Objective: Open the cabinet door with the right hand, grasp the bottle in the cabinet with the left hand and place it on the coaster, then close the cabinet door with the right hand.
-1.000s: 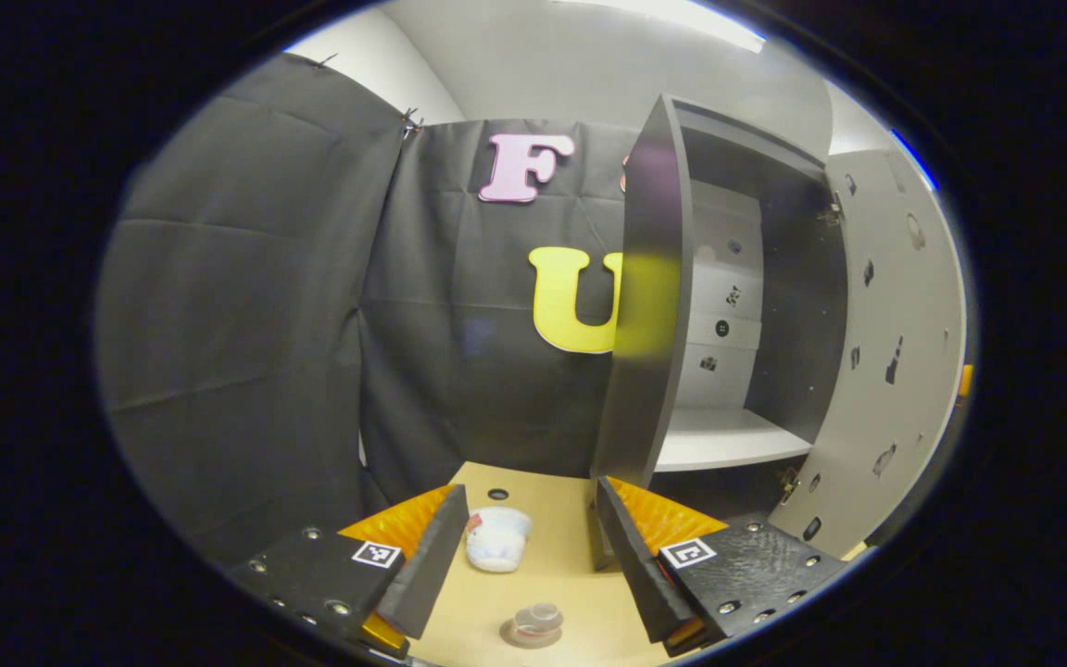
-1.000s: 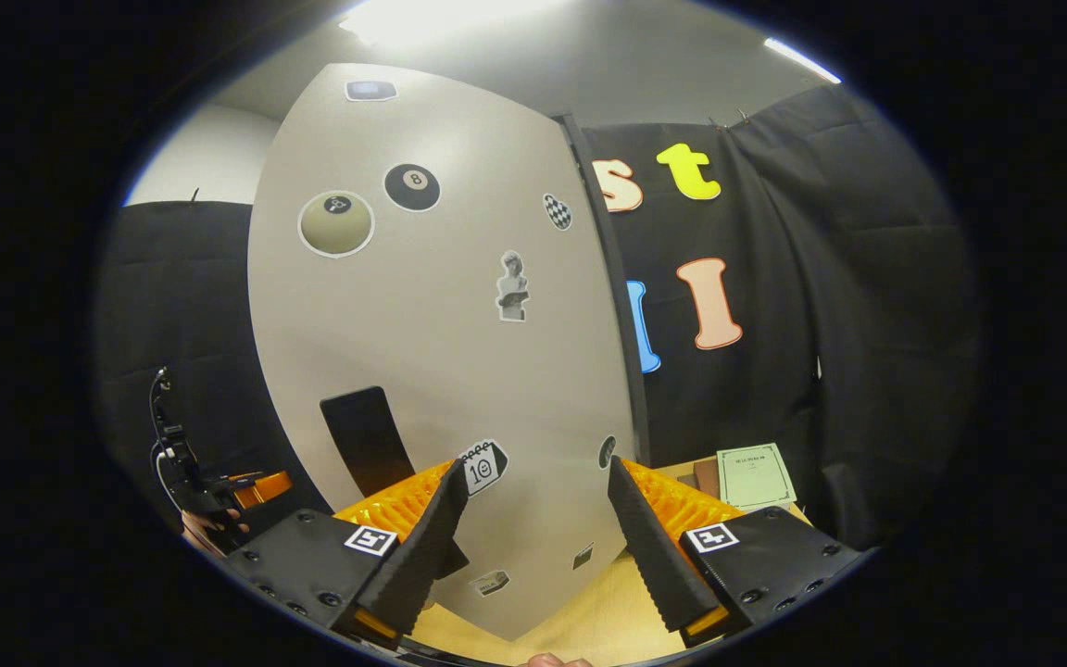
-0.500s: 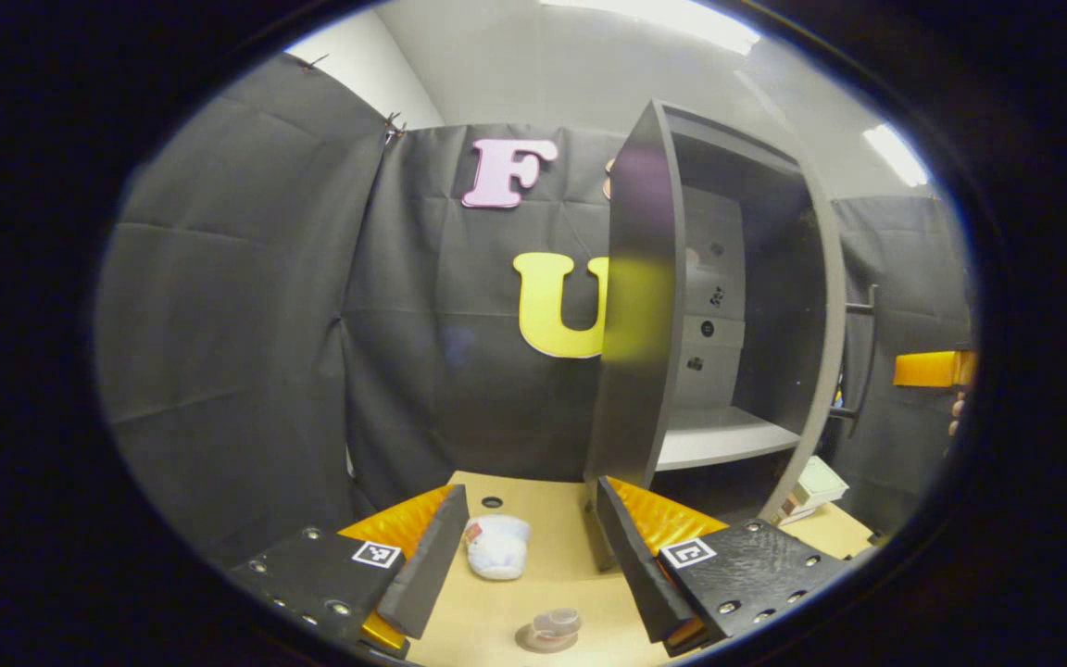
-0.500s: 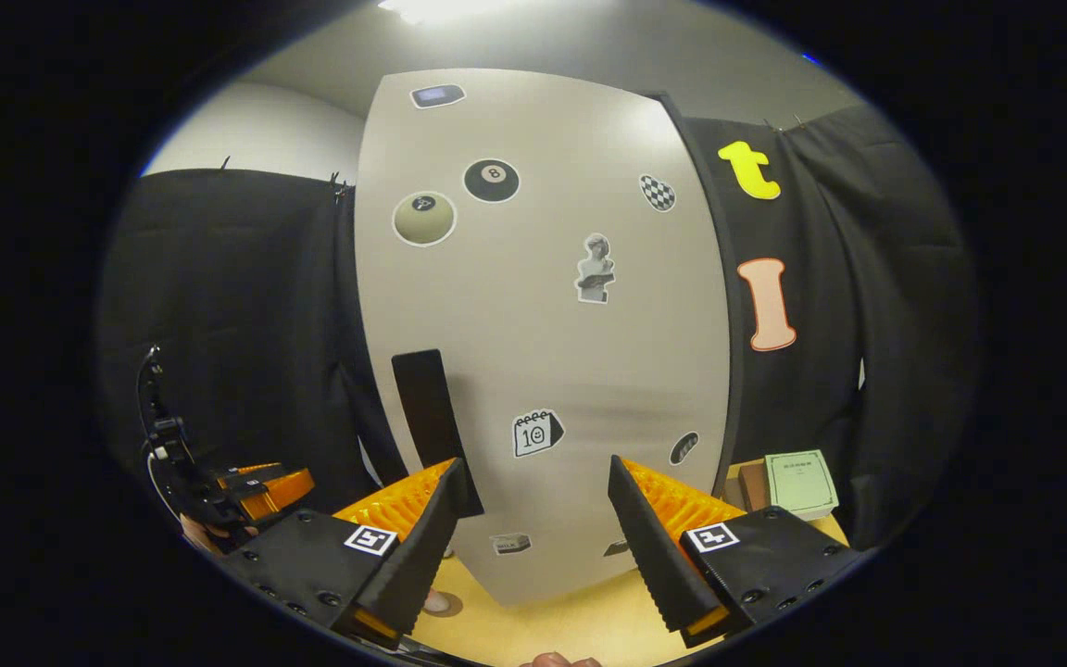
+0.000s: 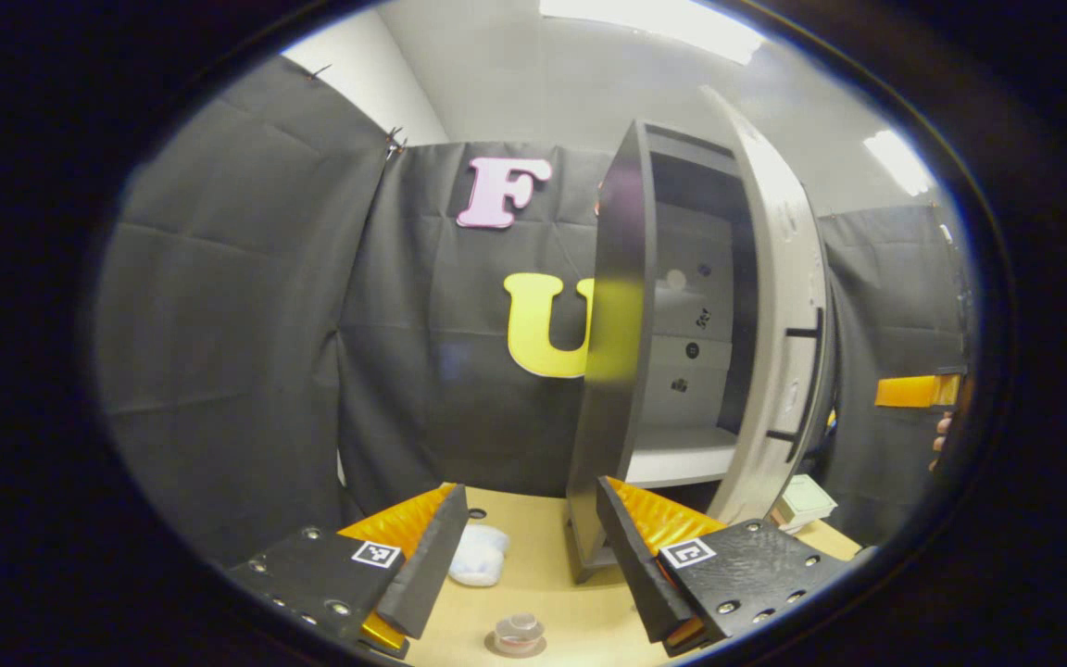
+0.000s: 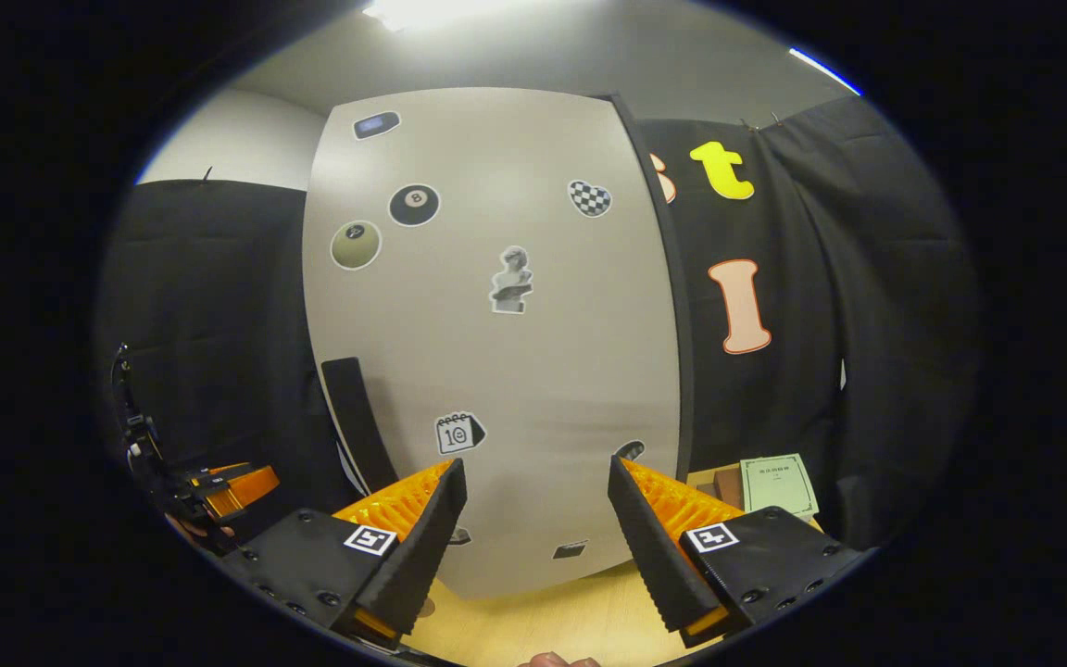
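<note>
My left gripper [image 5: 531, 565] hangs over the worktop [image 5: 552, 593] with its fingers spread apart, grasping nothing. Between them, low in the left gripper view, the bottle [image 5: 518, 633] stands on the coaster [image 5: 495, 648], with a white cloth [image 5: 478, 556] farther off. The cabinet [image 5: 621, 371] stands ahead, its door [image 5: 779, 324] partly ajar. My right gripper [image 6: 538, 547] faces the door's stickered front [image 6: 496, 371], fingers apart and empty, near its dark handle [image 6: 357, 421].
</note>
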Demonstrator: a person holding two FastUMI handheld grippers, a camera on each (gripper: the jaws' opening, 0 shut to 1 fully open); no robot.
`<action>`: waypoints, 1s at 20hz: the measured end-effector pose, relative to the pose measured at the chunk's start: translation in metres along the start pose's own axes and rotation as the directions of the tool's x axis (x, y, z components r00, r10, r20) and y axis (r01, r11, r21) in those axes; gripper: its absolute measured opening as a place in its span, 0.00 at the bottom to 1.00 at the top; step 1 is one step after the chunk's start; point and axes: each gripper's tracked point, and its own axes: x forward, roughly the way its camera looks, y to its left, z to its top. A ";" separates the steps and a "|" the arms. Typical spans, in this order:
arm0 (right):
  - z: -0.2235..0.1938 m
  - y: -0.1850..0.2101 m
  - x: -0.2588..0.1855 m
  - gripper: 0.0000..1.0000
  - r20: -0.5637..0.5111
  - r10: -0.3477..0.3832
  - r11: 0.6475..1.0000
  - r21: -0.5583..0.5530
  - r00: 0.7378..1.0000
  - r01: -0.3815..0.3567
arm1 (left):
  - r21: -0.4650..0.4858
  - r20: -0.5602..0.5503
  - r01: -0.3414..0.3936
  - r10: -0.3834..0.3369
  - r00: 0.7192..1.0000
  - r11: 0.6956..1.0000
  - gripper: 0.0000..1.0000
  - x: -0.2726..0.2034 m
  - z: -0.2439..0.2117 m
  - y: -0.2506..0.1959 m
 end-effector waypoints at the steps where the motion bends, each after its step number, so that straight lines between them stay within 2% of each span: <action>1: 0.002 -0.014 -0.002 0.98 0.005 -0.001 1.000 0.002 1.000 0.001 | 0.006 0.013 -0.001 0.001 1.000 1.000 0.84 -0.006 0.004 -0.007; 7: 0.010 -0.099 -0.012 0.98 0.029 -0.069 0.996 -0.047 0.997 0.070 | -0.057 0.036 -0.069 0.071 0.997 0.996 0.84 -0.012 0.012 -0.058; 11: 0.012 -0.133 -0.020 0.98 0.046 -0.064 0.994 -0.085 0.997 0.067 | -0.077 0.066 -0.085 0.090 0.994 0.993 0.84 -0.019 0.023 -0.093; 13: 0.008 -0.148 -0.022 0.98 0.037 -0.066 0.994 -0.084 0.997 0.069 | -0.059 0.063 -0.090 0.093 0.994 0.994 0.84 -0.023 0.026 -0.107; 16: 0.003 -0.160 -0.023 0.98 0.025 -0.077 0.995 -0.055 0.997 0.078 | -0.004 0.061 -0.057 0.057 0.996 0.998 0.84 -0.024 0.032 -0.132; 20: -0.001 -0.176 -0.023 0.98 0.025 -0.135 0.991 -0.024 0.991 0.135 | 0.090 0.073 -0.020 0.013 0.997 0.996 0.84 -0.015 0.038 -0.151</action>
